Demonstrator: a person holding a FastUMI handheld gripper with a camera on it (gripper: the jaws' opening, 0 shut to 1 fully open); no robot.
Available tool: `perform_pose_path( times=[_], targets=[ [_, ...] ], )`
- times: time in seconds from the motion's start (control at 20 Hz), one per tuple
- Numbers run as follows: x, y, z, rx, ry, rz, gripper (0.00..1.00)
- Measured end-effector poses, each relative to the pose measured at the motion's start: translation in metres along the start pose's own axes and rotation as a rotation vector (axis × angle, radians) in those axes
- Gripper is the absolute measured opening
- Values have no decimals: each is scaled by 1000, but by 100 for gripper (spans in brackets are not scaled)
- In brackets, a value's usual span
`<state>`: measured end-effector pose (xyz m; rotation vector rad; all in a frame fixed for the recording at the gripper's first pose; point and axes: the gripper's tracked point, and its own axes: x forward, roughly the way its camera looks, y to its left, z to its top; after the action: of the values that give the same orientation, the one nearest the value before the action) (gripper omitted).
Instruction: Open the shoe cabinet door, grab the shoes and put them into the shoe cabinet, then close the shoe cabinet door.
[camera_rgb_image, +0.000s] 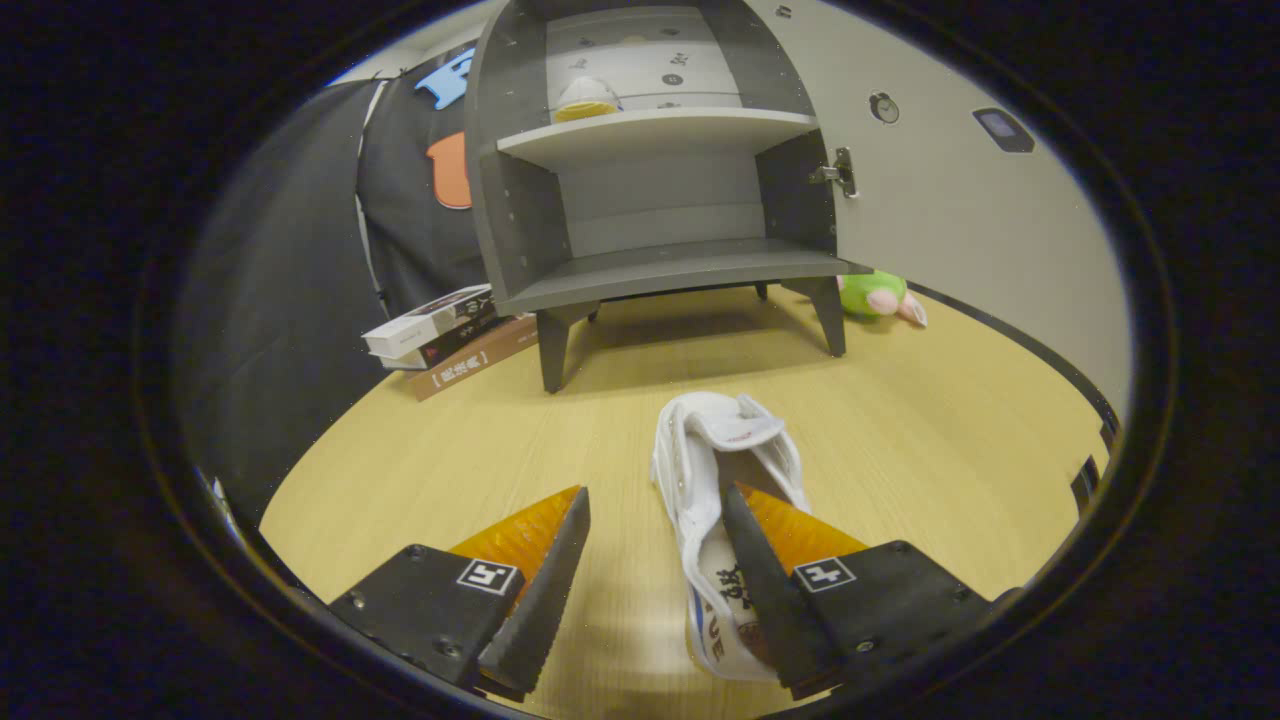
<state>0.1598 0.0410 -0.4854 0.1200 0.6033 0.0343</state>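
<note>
Shoe count: one white shoe (722, 470) is lying on the tabletop (950, 450), toe toward the shoe cabinet (650, 190). One claw (655, 520) is standing spread, gripping nothing; its right finger is overlapping the shoe's opening, contact unclear. Cabinet door (960, 200) is hanging open, two shelves exposed, one pale item (587, 98) sitting on the upper. Three books (450, 335) and one green plush toy (878, 296) are flanking the cabinet. Bare tabletop is lying between shoe and cabinet legs.

Wooden table (940, 450), shoe (700, 470), cabinet (660, 270), books (450, 335)
</note>
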Motion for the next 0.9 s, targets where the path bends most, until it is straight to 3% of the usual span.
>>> perform_pose_path(
  times=[0.1,0.2,0.35,0.45,0.9],
  targets=[
    [11,-6,1,-2,-11,-33,71],
    [18,-13,2,-4,-28,-64,49],
    [24,-5,1,25,-11,1,23],
    [23,-1,-3,16,10,36,11],
    [8,-18,8,-48,-61,67,7]
  ],
)
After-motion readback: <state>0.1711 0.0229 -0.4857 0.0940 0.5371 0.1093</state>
